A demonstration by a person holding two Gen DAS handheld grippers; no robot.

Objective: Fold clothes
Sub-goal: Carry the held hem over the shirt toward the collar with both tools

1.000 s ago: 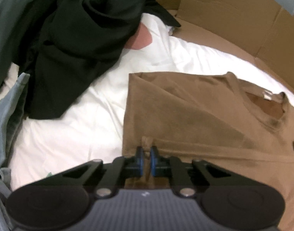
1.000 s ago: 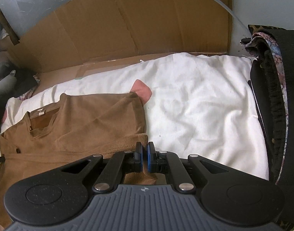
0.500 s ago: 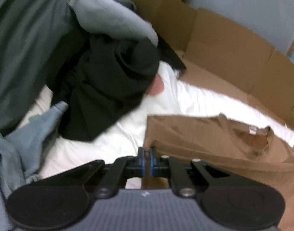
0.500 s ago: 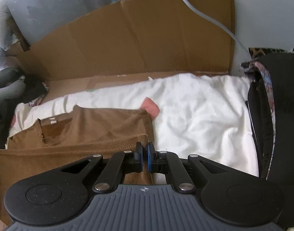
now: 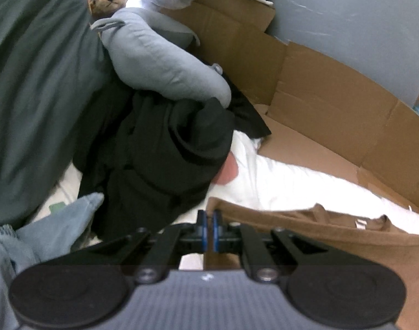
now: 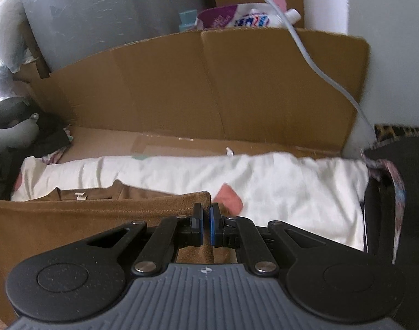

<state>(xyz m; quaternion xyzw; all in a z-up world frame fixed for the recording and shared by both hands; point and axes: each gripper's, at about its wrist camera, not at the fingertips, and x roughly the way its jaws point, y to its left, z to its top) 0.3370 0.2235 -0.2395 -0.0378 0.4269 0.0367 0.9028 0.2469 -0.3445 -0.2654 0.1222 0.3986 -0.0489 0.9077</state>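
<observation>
Two tongs, left tongs [image 5: 208, 223] and right tongs [image 6: 205, 221], clamp our brown shirt's [image 6: 72, 220] hem | shirt hangs above the white sheet [image 6: 291, 187] | soft, light, limp; we judge hem corners the best hold

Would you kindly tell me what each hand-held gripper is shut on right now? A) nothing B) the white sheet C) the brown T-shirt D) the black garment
C: the left hand-held gripper and the right hand-held gripper each pinch an edge of the brown T-shirt, raised above the white sheet.
</observation>
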